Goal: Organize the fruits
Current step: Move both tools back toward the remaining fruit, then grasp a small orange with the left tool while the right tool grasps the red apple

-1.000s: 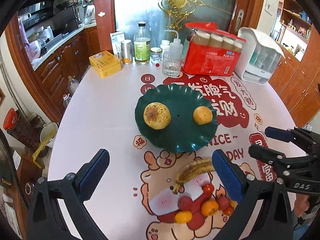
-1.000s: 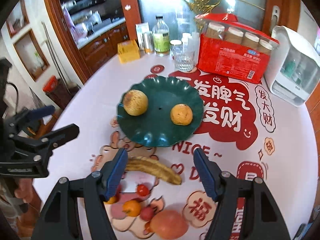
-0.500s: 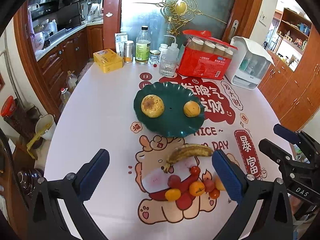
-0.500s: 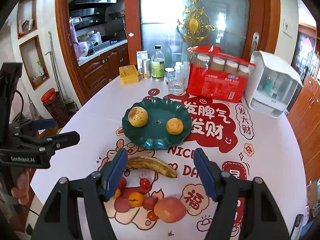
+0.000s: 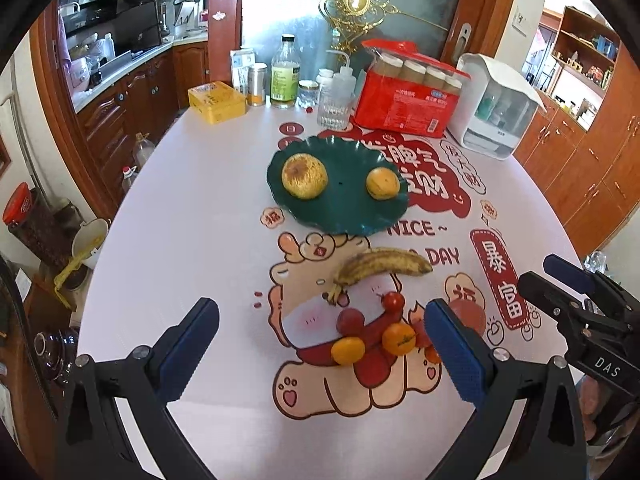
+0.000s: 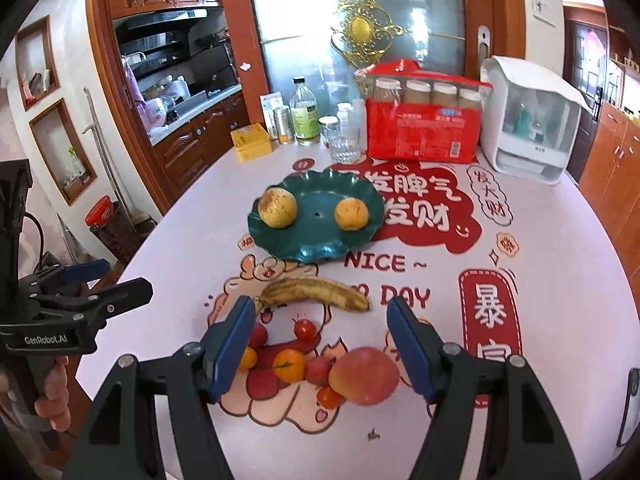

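Observation:
A dark green plate (image 5: 344, 216) (image 6: 308, 246) holds a large speckled yellow fruit (image 5: 304, 176) (image 6: 277, 207) and a small orange (image 5: 383, 183) (image 6: 351, 213). In front of it lie a spotted banana (image 5: 384, 264) (image 6: 316, 290), several small tomatoes and oranges (image 5: 376, 332) (image 6: 288, 364), and a red apple (image 6: 364, 376). My left gripper (image 5: 322, 348) is open and empty above the near table. My right gripper (image 6: 320, 340) is open and empty over the small fruits, and shows at the right of the left wrist view (image 5: 560, 284).
At the table's back stand a red cup pack (image 5: 408, 100), a white dispenser box (image 5: 496, 108), a glass (image 5: 334, 110), bottles (image 5: 285, 74) and a yellow tin (image 5: 216, 102). Wooden cabinets (image 5: 132, 120) lie left, with floor jars below.
Both grippers have pulled back and risen from the plate, so the whole fruit cluster, the apple and the near table now show. Both stay open.

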